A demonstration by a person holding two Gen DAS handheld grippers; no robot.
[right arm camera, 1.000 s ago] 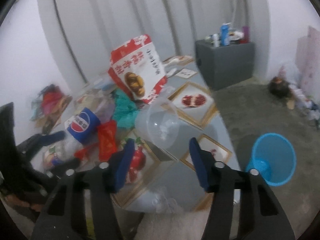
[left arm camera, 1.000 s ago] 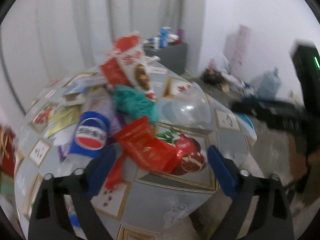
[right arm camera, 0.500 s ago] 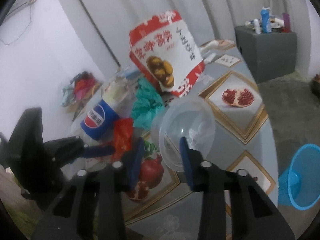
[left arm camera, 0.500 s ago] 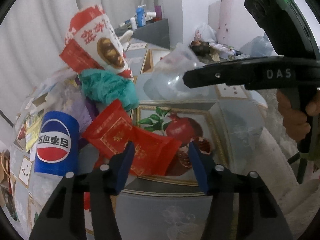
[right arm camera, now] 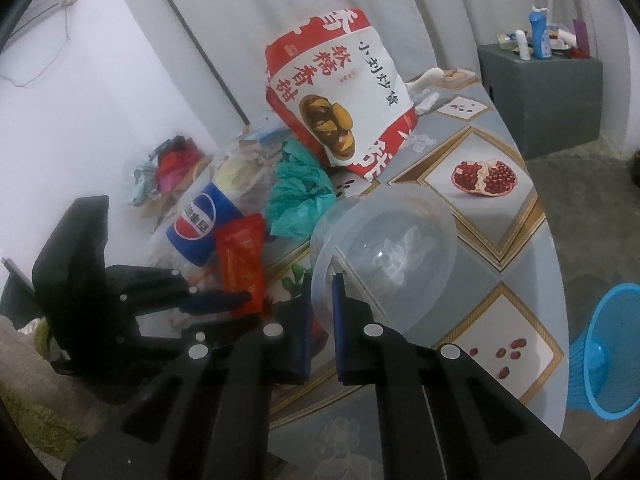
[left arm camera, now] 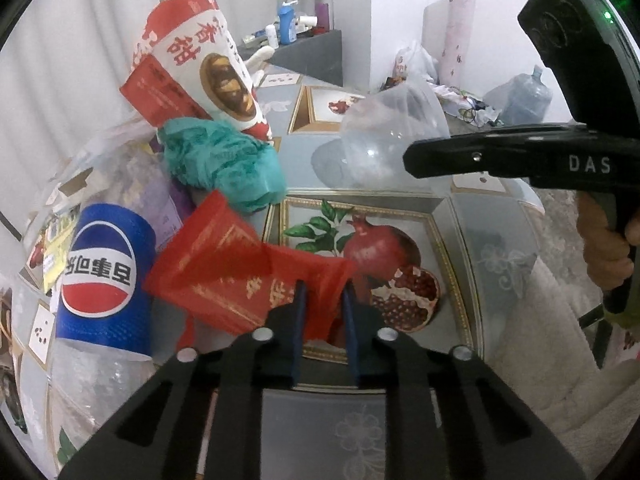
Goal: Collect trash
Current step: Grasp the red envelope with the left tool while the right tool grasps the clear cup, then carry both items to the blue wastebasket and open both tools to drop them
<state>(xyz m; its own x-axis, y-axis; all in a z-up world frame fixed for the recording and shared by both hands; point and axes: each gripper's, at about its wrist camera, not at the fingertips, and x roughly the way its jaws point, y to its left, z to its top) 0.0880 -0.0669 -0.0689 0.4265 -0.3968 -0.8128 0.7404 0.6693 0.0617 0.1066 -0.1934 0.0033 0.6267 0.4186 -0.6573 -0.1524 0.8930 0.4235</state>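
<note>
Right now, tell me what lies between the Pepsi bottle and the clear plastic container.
The red packet and crumpled teal bag, shown in the right wrist view.

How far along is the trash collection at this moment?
Early stage. Nothing visibly binned: the blue basket on the floor looks empty. In hand: left gripper closing on the red packet; right gripper closing on the clear plastic container's rim. Left on the table: Pepsi bottle, teal bag, chestnut snack bag.
</note>
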